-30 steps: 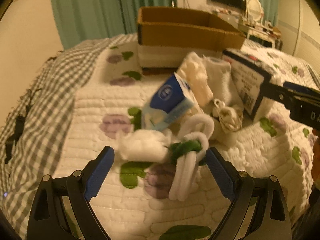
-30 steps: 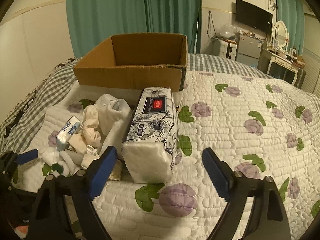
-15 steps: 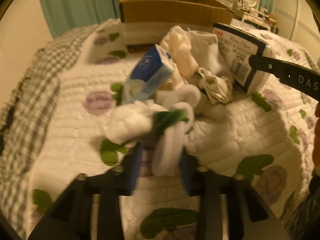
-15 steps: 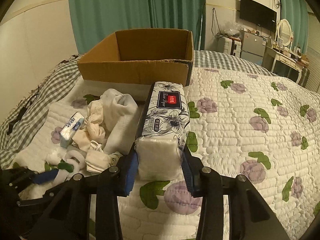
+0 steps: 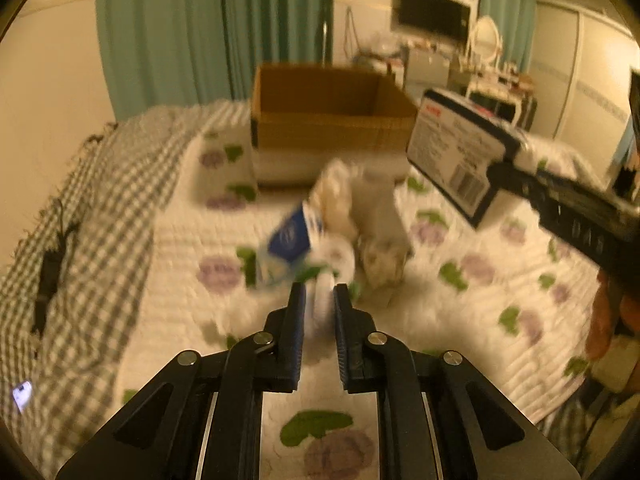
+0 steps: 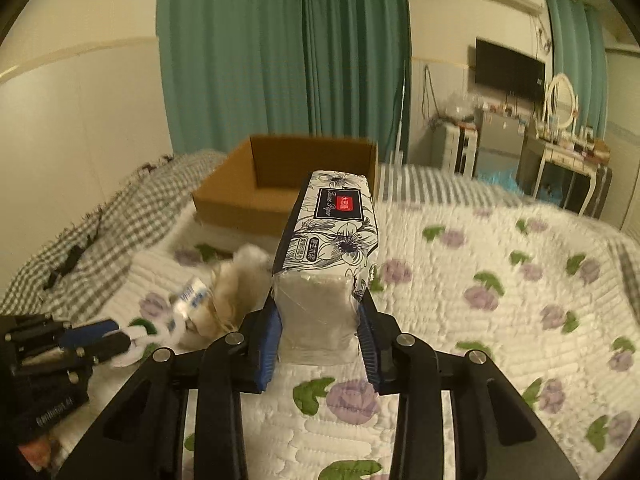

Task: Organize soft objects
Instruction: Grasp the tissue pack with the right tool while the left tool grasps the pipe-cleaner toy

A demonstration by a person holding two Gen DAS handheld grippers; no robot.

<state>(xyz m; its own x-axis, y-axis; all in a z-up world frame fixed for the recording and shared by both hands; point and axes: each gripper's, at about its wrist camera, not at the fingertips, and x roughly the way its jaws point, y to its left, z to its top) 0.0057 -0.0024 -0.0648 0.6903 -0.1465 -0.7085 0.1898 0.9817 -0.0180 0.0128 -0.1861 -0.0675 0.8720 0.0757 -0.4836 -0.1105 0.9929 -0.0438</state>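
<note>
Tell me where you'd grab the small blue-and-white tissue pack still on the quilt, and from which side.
Grip the small blue-and-white tissue pack across its flat broad faces, near the raised upper end. It leans tilted against the pile of white cloths, so that end stands clear of the quilt. Probably come from above on its open left side; the cloths crowd its right. The picture is blurred, so its edges are uncertain.

One cardboard box [image 6: 288, 184], one tissue pack [image 6: 332, 236], two grippers, one small blue packet [image 5: 290, 240].

Teal curtains [image 6: 280, 52] hang against cream walls; a wall-mounted television [image 6: 509, 69] and white vanity mirror [image 6: 562, 101] stand right, under warm light.
</note>
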